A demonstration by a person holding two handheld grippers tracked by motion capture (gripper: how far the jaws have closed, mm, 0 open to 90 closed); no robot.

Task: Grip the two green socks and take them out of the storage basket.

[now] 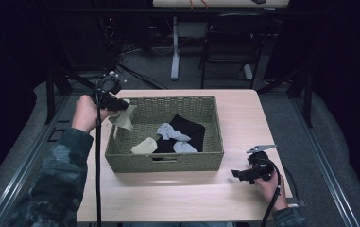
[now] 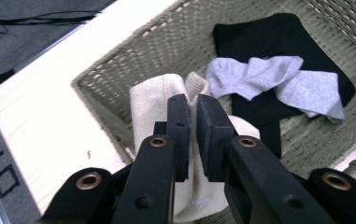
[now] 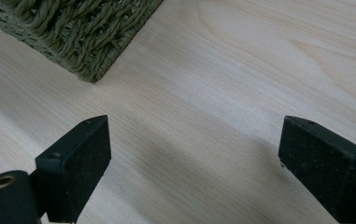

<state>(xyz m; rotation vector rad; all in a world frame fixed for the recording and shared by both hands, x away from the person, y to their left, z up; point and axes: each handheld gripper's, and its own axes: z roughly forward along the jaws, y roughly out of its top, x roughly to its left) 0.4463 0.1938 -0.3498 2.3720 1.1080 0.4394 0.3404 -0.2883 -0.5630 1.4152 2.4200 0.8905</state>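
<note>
The left tongs point(image 1: 121, 105) are pinching a cream sock point(image 1: 124, 117) — the two black jaws are squeezing the cloth tight between them. In the left gripper view, the sock point(image 2: 152, 100) is bunching up on both sides of the left tongs point(image 2: 192, 135) and hanging down under them. The left hand point(image 1: 87, 113) is holding the tongs up over the far left corner of the green woven basket point(image 1: 168, 163).

Past the left tongs, down inside the basket point(image 2: 119, 70), a black cloth point(image 2: 269, 37) is lying flat on the bottom. A grey sock point(image 2: 255, 77) is lying on top of it, and a second grey sock point(image 2: 316, 93) is touching the first one. In the high view, another cream sock point(image 1: 144, 146) is lying in the near left part of the basket, right under the hanging one and a bit toward the person.

The right tongs point(image 1: 239, 174) are sitting low over the wooden counter point(image 1: 168, 198), off to the right of the basket. The right hand point(image 1: 268, 185) is holding them. Their jaws are standing wide apart with nothing between them — just bare wood is showing in the gap. In the right gripper view, a corner of the basket point(image 3: 82, 32) is sitting ahead of the right tongs point(image 3: 194, 158) and to their left, near but not touching.
</note>
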